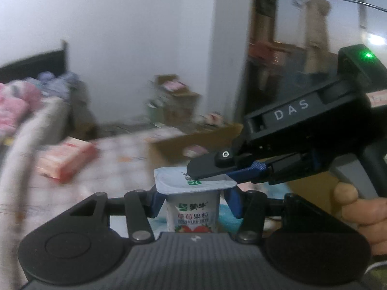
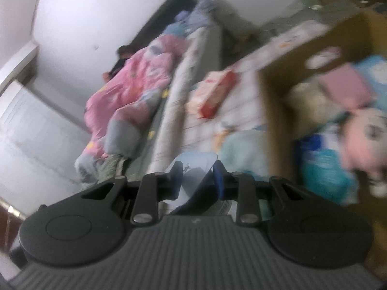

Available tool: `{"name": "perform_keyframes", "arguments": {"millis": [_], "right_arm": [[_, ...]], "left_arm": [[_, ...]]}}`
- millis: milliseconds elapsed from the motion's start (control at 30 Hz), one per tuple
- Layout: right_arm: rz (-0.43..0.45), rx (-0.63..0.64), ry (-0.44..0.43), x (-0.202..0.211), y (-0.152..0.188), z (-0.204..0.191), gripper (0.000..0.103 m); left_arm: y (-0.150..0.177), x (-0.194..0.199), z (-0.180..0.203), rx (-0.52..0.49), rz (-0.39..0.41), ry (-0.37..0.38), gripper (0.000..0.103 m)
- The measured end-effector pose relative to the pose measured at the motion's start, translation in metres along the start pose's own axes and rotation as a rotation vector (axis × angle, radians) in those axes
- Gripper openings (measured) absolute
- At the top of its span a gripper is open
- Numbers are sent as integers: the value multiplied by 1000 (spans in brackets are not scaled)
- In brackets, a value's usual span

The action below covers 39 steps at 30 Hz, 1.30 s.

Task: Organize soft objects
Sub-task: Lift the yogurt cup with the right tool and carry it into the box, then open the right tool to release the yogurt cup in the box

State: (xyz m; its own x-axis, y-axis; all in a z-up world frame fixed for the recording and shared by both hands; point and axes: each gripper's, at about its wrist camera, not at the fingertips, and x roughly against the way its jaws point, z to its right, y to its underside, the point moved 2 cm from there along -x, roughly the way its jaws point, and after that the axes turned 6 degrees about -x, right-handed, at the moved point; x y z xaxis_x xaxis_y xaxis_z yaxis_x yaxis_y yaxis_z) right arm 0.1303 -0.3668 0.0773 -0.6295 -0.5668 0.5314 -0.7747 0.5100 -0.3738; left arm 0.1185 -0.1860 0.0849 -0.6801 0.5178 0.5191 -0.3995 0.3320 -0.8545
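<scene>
The left gripper pinches the yogurt cup by its thin, crushable walls below the rim. The right gripper nips the cup's foil lid at its corner. Grip lightly: the foil is likely to tear or peel.

Soft, even indoor light, a bit dim, with no hard shadows. Both my views bend strongly at the edges. The room smears with motion blur, worst around the cardboard box; only my own fingers look sharp.
</scene>
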Motion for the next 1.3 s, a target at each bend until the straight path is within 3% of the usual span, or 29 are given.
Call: {"name": "perform_keyframes", "arguments": {"millis": [233,533,633,767,1100,1300], "right_arm": [[-52,-133,74,31,7,74,28],[-182,-204,113,14,10,114,28],[-242,-216,154,3,11,128,30],[-259,-241,185,-2,9,143,30],[-196,-189,276,-6,-1,152,32],[-239,-191,294,-29,-2,159,32]], "left_arm": [[10,-44,45,28,-136,171,54],[30,-75,63,43,-289,221,54],[36,-74,65,42,-338,215,60],[33,-57,66,40,-283,205,77],[28,-11,41,70,-187,151,80],[38,18,13,110,-157,78,82]]}}
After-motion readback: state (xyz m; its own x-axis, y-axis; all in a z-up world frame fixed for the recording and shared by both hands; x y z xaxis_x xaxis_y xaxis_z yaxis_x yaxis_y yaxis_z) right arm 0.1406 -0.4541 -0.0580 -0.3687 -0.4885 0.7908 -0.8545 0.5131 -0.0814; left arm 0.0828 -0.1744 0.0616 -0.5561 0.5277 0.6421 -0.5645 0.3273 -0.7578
